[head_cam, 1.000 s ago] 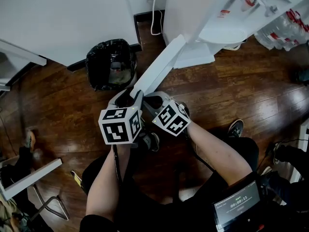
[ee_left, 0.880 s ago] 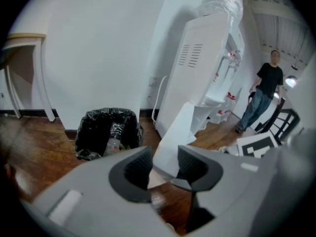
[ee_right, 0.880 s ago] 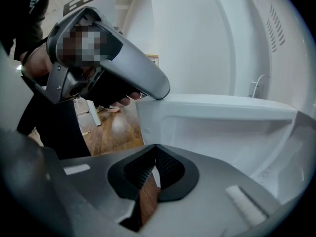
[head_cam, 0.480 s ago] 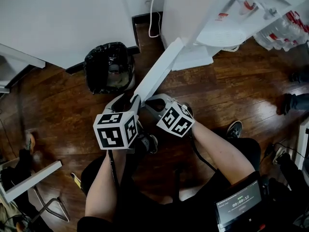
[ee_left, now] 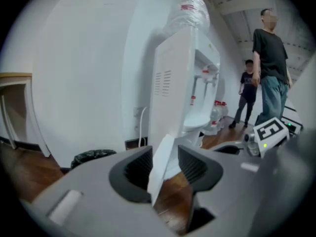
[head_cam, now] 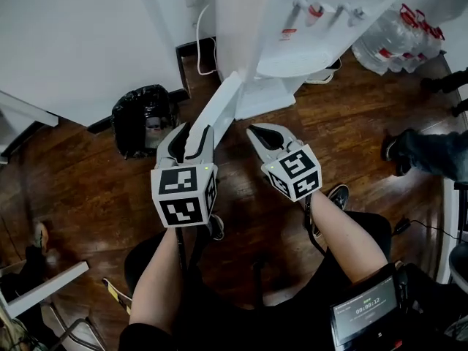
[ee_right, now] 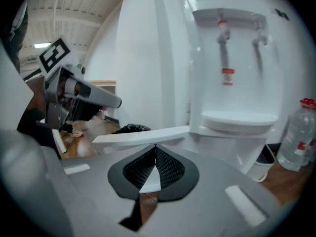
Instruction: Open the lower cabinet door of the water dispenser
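Dark plank floor (head_cam: 351,123), white wall (head_cam: 73,35) at 11 o'clock. Black-bagged bin (head_cam: 142,119) sat at 10, wrapped water bottles (head_cam: 395,39) at 2. Water dispenser (head_cam: 248,20) stood at 12 o'clock, its lower cabinet door (head_cam: 219,108) already swung well out, pointing toward 7. Left gripper (head_cam: 191,134) had its fingers clamped across the door's free edge. Right gripper (head_cam: 257,131), at 3 o'clock of the left, had its fingers pressed together on nothing. Door judged light, stiff plastic, smooth and likely slippery; hinge carries the weight. Best hold was the outer edge, far from the hinge, pulling along the swing rather than twisting.
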`<state>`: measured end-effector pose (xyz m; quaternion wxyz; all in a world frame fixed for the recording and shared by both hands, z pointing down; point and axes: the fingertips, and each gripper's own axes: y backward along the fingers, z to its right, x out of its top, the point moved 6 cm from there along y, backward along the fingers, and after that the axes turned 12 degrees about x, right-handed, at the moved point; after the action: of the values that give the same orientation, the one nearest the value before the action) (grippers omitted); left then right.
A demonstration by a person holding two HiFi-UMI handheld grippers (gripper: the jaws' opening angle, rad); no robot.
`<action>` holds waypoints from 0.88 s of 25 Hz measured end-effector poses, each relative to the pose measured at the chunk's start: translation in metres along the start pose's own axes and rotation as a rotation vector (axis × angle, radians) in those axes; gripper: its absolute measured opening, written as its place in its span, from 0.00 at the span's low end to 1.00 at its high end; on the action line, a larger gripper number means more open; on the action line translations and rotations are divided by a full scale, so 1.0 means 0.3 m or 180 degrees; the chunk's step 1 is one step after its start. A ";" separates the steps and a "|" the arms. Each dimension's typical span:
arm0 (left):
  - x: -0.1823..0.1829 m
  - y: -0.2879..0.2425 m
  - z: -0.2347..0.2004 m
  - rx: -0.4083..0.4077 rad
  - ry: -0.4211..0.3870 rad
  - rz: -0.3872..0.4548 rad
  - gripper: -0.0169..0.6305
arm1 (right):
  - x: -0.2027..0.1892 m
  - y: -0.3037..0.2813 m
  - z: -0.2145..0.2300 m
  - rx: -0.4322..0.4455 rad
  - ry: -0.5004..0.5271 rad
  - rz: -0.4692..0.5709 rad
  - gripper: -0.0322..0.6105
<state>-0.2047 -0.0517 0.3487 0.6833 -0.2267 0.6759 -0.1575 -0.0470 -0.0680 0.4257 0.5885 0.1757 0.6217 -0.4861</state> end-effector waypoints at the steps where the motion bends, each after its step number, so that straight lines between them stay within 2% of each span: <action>1: 0.010 -0.005 0.046 -0.0104 -0.0001 0.0026 0.31 | 0.022 0.053 0.028 -0.0123 -0.0072 0.0113 0.06; 7: 0.052 -0.038 0.281 -0.0497 -0.0122 0.0098 0.30 | 0.127 0.331 0.168 -0.0707 -0.0306 0.0647 0.06; 10: 0.087 -0.049 0.375 -0.0641 -0.0097 0.0153 0.30 | 0.178 0.426 0.215 -0.0901 -0.0278 0.0827 0.06; 13: 0.147 -0.039 0.460 -0.0765 0.0052 0.0386 0.26 | 0.206 0.501 0.235 -0.1084 -0.0124 0.0902 0.06; 16: 0.207 -0.023 0.542 -0.0844 0.0159 0.0689 0.22 | 0.218 0.559 0.247 -0.1194 -0.0069 0.0983 0.06; 19: 0.220 -0.029 0.621 -0.0926 0.0008 0.0867 0.20 | 0.244 0.603 0.267 -0.1220 -0.0058 0.1107 0.06; 22: 0.201 -0.041 0.669 -0.1023 -0.0144 0.0896 0.20 | 0.258 0.637 0.292 -0.1263 -0.0067 0.1186 0.06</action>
<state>-0.0015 -0.0740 0.3005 0.6687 -0.2396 0.7018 0.0544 0.1341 -0.0775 0.2942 0.6971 0.1632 0.6557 -0.2399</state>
